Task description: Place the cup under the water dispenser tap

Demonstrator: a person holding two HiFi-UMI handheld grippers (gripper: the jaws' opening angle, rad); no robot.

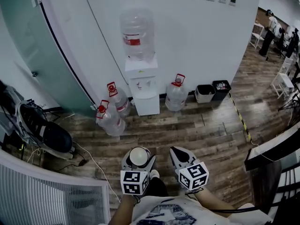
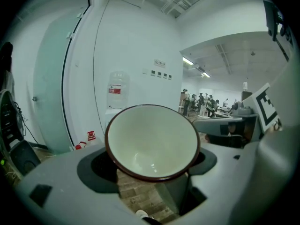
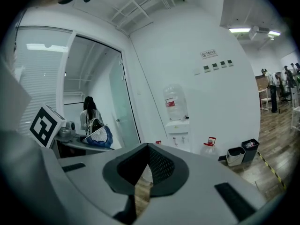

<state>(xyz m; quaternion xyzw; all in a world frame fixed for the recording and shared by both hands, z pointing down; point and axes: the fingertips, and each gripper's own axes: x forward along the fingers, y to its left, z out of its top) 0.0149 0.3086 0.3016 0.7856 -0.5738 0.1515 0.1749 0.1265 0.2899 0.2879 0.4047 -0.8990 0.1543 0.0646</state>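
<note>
so the left gripper (image 2: pixel 151 167) has its fingers (image 2: pixel 61 182) clamped on either side of a white cup with a dark reddish rim (image 2: pixel 152 142), gripping it low on the body. From the head view the cup (image 1: pixel 139 156) has its mouth facing up, looks empty, and is carried out in front of the person, nowhere near a tabletop. The right gripper (image 3: pixel 146 170) is beside it with its fingers pressed together on nothing, so it's just along for the ride

The thing that matters: the white floor-standing water dispenser with the big clear bottle on top (image 1: pixel 142 86) is dead ahead of the cup hand, against the white wall and well apart across the wooden plank floor (image 1: pixel 206 135). My guess is the left side does the job, since it has the cup and is lined up

View differences: in the left gripper view the cup covers the dispenser body, so only the bottle (image 2: pixel 117 90) pokes out above the rim. The right gripper view gives a clean look at the dispenser front and its taps (image 3: pixel 178 138). Only the head view shows the spare water jugs (image 1: pixel 176 95) standing on the floor on both sides of the base, worth steering clear of
</note>
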